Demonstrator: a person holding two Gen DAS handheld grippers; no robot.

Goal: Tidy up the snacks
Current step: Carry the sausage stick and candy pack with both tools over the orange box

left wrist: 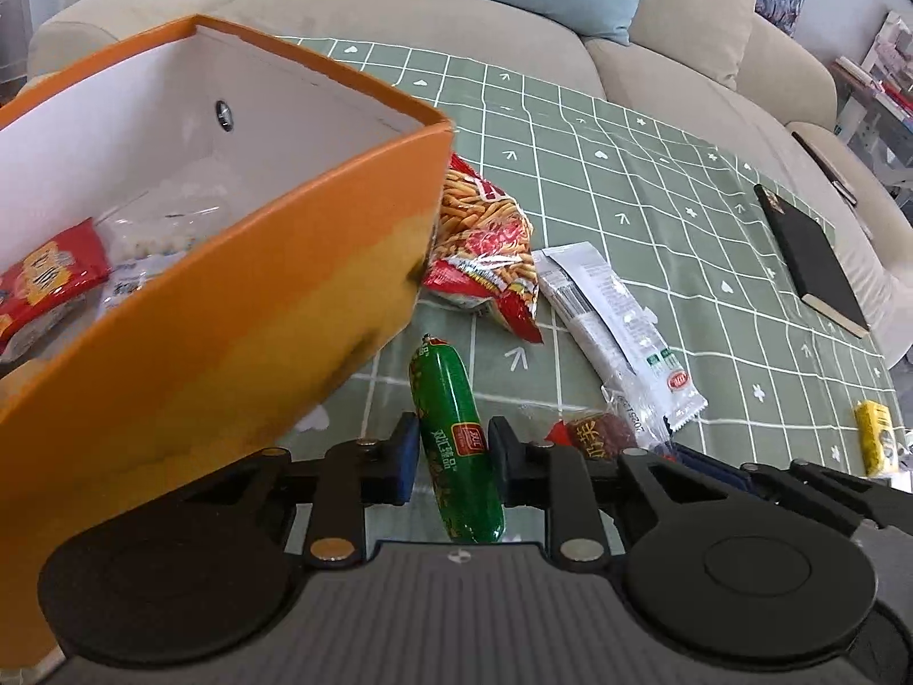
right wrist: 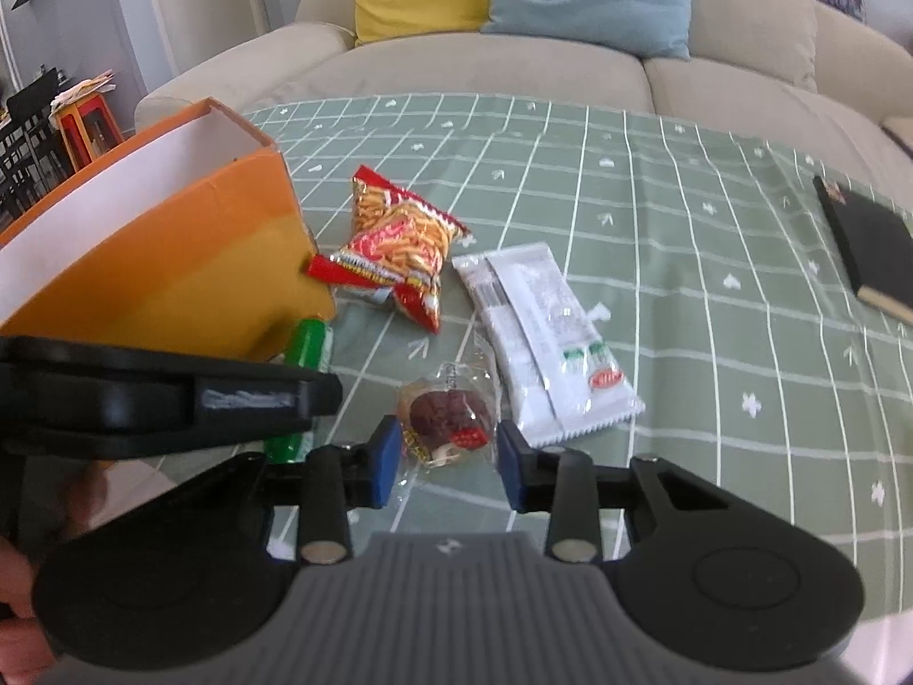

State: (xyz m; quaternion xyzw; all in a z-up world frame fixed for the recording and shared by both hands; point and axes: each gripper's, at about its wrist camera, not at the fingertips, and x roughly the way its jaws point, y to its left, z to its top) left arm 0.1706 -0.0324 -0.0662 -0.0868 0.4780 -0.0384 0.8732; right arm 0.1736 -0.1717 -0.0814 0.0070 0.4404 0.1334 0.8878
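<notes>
An orange box with white inside walls stands at the left and holds several snack packets. A green sausage lies on the green checked tablecloth. My left gripper is open with its blue pads on either side of the sausage. A clear-wrapped dark red snack lies between the open blue pads of my right gripper. A red bag of stick snacks and a white packet lie further back. The sausage is partly hidden by the left gripper in the right wrist view.
A black notebook lies at the table's right side. A small yellow carton sits near the right edge. A beige sofa with yellow and blue cushions runs behind the table. The orange box stands close to the left.
</notes>
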